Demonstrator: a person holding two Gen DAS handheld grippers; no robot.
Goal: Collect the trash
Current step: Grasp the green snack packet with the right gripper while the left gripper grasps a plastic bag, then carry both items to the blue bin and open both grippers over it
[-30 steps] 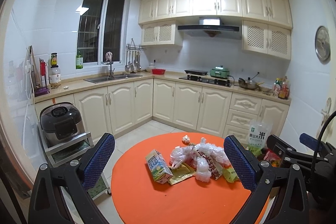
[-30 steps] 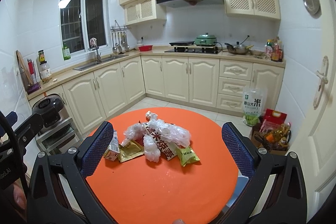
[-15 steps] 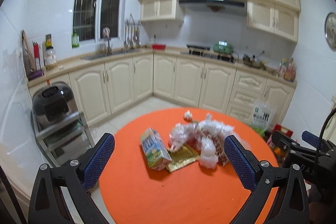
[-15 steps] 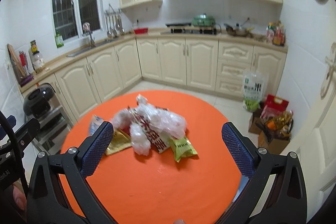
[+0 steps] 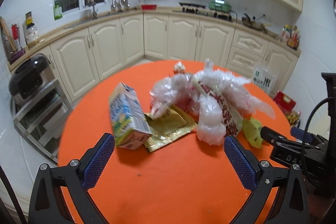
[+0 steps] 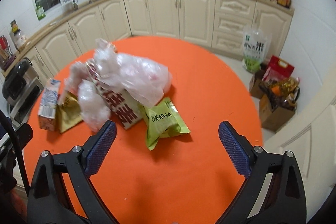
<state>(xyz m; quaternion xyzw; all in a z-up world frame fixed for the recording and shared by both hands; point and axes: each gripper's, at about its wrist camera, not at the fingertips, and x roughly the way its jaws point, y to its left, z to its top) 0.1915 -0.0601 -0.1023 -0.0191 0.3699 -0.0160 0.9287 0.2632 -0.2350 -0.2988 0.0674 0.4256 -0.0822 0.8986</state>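
On the orange worktop (image 5: 168,192) a heap of trash is gathered, taken here as the landmark. At its left end a carton (image 5: 128,117) lies with its long axis running away from the camera; beside it a gold wrapper (image 5: 170,129), then clear bags (image 5: 210,98). At its right end a green packet (image 6: 163,121) lies apart from the bags' bulk. The left gripper (image 5: 169,161) is held wide open and empty, short of the heap, the carton just ahead of its left finger. The right gripper (image 6: 167,146), its jaws having just been closing slightly, remains wide and empty, with the packet directly ahead, nearer it than the left.
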